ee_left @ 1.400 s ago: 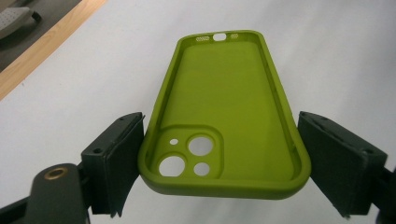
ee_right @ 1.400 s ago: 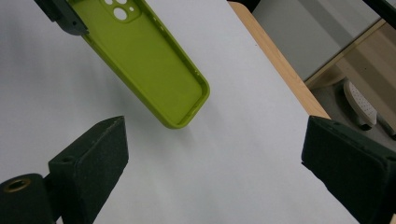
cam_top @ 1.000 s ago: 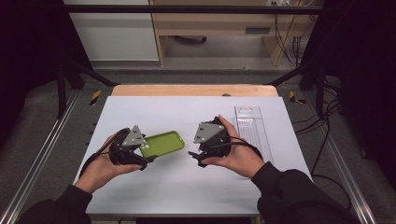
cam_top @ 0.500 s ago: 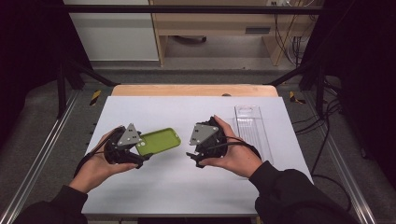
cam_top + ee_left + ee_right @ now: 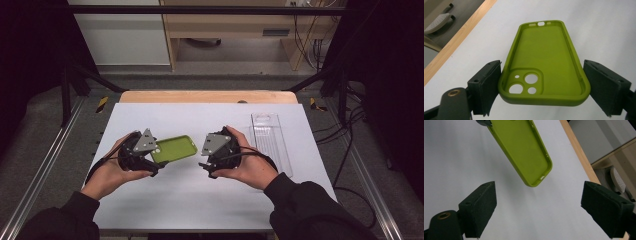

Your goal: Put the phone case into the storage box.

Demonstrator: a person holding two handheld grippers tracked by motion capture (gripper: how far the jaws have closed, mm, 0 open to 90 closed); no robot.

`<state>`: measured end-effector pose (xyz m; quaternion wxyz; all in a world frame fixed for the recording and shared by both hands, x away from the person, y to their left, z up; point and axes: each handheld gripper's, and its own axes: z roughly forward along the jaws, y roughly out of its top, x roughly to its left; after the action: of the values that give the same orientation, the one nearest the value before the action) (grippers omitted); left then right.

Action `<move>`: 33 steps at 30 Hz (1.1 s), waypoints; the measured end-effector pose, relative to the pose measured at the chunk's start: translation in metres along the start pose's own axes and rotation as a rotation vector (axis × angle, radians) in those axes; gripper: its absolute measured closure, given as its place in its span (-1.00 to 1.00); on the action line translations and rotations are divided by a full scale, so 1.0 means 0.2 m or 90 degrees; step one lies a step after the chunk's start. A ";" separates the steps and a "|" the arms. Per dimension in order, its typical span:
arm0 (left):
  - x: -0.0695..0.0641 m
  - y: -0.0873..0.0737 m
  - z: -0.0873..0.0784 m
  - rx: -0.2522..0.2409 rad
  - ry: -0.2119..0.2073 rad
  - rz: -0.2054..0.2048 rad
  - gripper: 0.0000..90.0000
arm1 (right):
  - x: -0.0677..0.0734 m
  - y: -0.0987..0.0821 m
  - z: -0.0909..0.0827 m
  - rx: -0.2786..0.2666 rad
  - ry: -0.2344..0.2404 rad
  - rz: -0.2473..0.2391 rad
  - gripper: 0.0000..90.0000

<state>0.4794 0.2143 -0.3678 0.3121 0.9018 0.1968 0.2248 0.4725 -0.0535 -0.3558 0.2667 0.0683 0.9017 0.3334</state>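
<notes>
The green phone case (image 5: 173, 149) hangs above the white table (image 5: 170, 200), held at its camera-cutout end by the left gripper (image 5: 151, 156), about nine o'clock of the table's middle in the high view. In the left gripper view the two black jaws stand either side of the case (image 5: 544, 65); the left pad presses its side wall, while the right pad looks just beside the other wall, so the hold seems light and I cannot tell whether both sides truly bite. The right gripper (image 5: 206, 165) waits near three o'clock of the case, its jaws apart with nothing between them, having just been closing a little; its own view looks at the case's free end (image 5: 524, 147).

The risk, as I judge it, is slip or twist: the case is soft, matte silicone, a thin shallow tray with rounded corners, and it can buckle or pivot if the right gripper pushes on its far end before the left clamps firmly. A clear plastic tray (image 5: 270, 140), glossy and ribbed, lies at three o'clock, well apart.
</notes>
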 end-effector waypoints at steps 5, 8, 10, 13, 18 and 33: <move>-0.02 0.02 0.02 0.000 -0.007 0.003 -0.64 | 0.02 0.01 0.03 0.002 0.014 -0.009 -0.66; -0.02 0.02 0.02 0.000 -0.007 0.003 -0.64 | 0.04 0.02 0.05 0.002 0.024 -0.013 -0.61; -0.03 0.02 0.02 0.002 -0.009 0.004 -0.64 | 0.05 0.02 0.06 0.004 0.035 -0.022 -0.53; -0.05 0.02 0.02 0.006 -0.014 0.012 -0.64 | 0.06 0.03 0.07 0.000 0.044 -0.035 -0.39; -0.05 0.03 0.02 0.006 -0.019 0.016 -0.64 | 0.08 0.04 0.09 -0.008 0.056 -0.046 -0.18; -0.08 0.07 0.03 -0.010 -0.044 0.026 -0.64 | 0.13 0.08 0.20 -0.006 0.106 -0.097 0.27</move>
<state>0.4722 0.1933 -0.3675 0.3208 0.9105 0.1656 0.2017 0.4702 -0.0108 -0.3827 0.2160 -0.0294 0.9217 0.3208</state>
